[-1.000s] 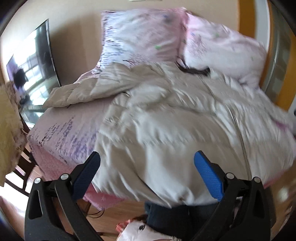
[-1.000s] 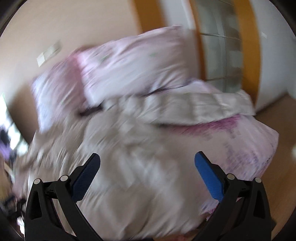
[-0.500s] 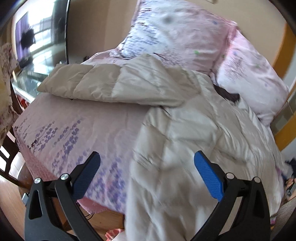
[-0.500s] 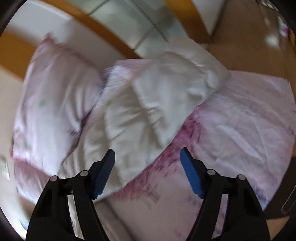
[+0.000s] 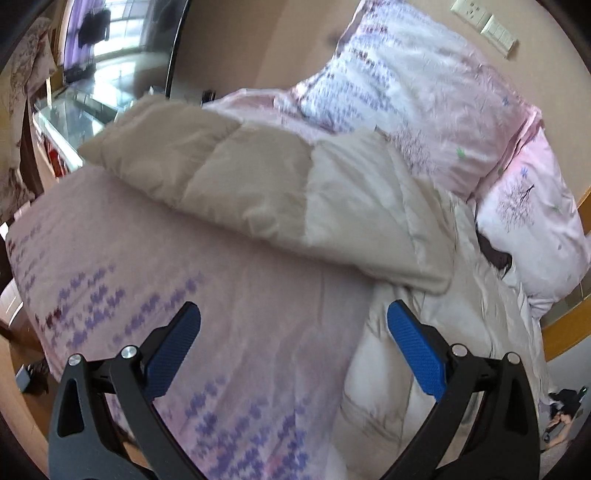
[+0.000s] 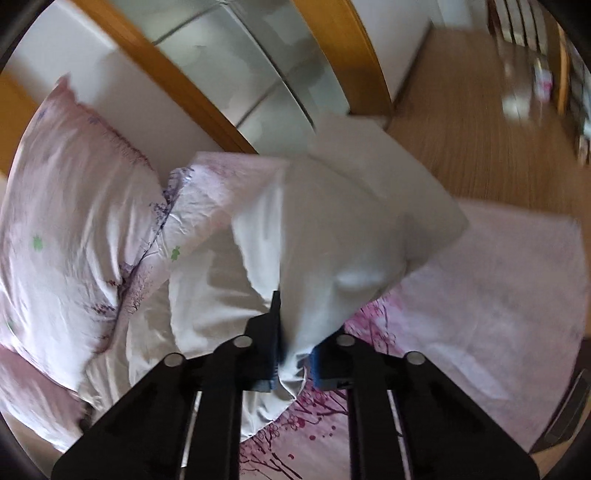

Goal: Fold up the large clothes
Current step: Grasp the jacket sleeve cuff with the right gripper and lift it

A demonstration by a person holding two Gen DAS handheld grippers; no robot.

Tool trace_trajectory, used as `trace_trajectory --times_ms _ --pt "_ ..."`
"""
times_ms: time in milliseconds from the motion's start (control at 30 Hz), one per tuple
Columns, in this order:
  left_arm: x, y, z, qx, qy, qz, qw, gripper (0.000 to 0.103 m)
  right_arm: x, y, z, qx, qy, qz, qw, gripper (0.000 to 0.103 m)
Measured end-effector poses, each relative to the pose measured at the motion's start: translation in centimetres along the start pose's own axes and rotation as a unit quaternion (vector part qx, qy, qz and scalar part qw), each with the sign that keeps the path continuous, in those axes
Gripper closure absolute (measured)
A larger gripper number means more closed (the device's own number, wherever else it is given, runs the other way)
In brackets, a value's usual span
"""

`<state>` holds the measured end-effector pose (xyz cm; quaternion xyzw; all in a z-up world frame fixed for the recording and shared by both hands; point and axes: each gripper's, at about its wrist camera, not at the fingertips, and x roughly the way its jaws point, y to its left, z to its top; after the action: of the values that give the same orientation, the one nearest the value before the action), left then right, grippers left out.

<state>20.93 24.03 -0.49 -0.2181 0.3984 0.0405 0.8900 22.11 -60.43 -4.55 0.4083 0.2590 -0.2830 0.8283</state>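
right gripper [image 6: 295, 354]: clamped on sleeve [image 6: 343, 229] fold near the bed [image 6: 517, 295] right edge
left gripper [image 5: 291, 347]: jaws wide, empty
coat [image 5: 424, 350]: spread across bed
tip: carry the sleeve inward flat, avoid bunching

Left gripper [image 5: 293, 321] jaws apart over pink bedsheet [image 5: 155, 258], beige padded coat [image 5: 258, 184] (sleeve outstretched), pillows [image 5: 424, 96] behind

A home bedroom: a bed [image 5: 258, 350] with pink flowered sheets, pillows [image 5: 424, 96], wood floor [image 6: 480, 122], wall sockets [image 5: 484, 24]
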Motion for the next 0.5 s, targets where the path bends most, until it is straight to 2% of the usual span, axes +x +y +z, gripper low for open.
trace_trajectory --times_ms 133,267,367,500 --pt "0.1 0.5 0.8 0.007 -0.009 0.004 0.9999 0.002 -2.7 4.1 0.2 -0.071 -0.053 -0.007 0.996 0.095" --pt "0.5 2.3 1.7 -0.034 -0.006 -0.022 0.9992 0.002 -6.5 11.5 -1.1 -0.175 -0.11 0.018 0.978 0.095" --pt "0.3 3.4 2.1 -0.055 -0.019 -0.028 0.9979 0.003 -9.5 17.1 -3.5 -0.25 -0.14 0.052 0.957 0.096" --pt "0.0 4.3 2.7 -0.078 -0.032 -0.034 0.9958 0.01 -13.2 24.2 -8.6 -0.341 -0.161 0.121 0.918 0.096"
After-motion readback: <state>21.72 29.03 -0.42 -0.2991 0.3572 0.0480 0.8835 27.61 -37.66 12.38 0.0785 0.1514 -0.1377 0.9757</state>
